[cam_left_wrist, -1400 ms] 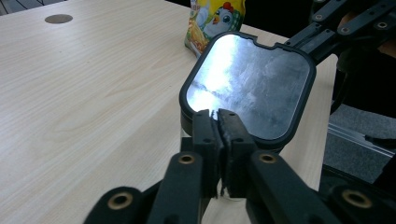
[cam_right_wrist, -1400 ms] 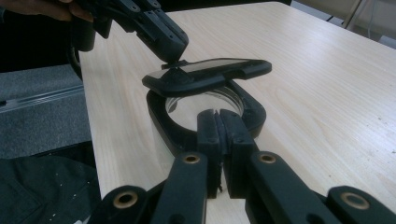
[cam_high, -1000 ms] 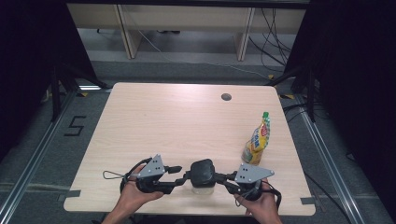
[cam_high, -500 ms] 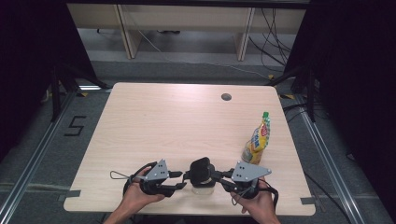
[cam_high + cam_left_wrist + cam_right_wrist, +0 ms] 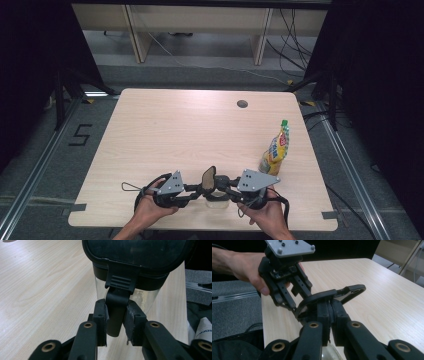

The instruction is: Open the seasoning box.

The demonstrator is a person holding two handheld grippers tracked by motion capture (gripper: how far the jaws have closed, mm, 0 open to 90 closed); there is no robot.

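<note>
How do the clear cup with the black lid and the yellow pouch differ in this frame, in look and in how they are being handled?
The clear cup sits at the near table edge, between both grippers; the yellow pouch stands apart to the right, untouched. The cup is see-through with a black lid tipped up; the pouch is opaque, printed, with a green cap on. The left gripper has just been closing on the cup's lid tab; nothing grips the pouch. Both stand upright on the table.

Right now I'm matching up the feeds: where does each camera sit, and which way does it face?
High view: above the person's side of the table, looking forward and down; both hands, left gripper, right gripper.
Left gripper view: rides the left gripper, looking along jaws closing on the black lid latch of a clear jar.
Right gripper view: rides the right gripper, shut on the lid; the left hand beyond.
Shared: the lid.
</note>
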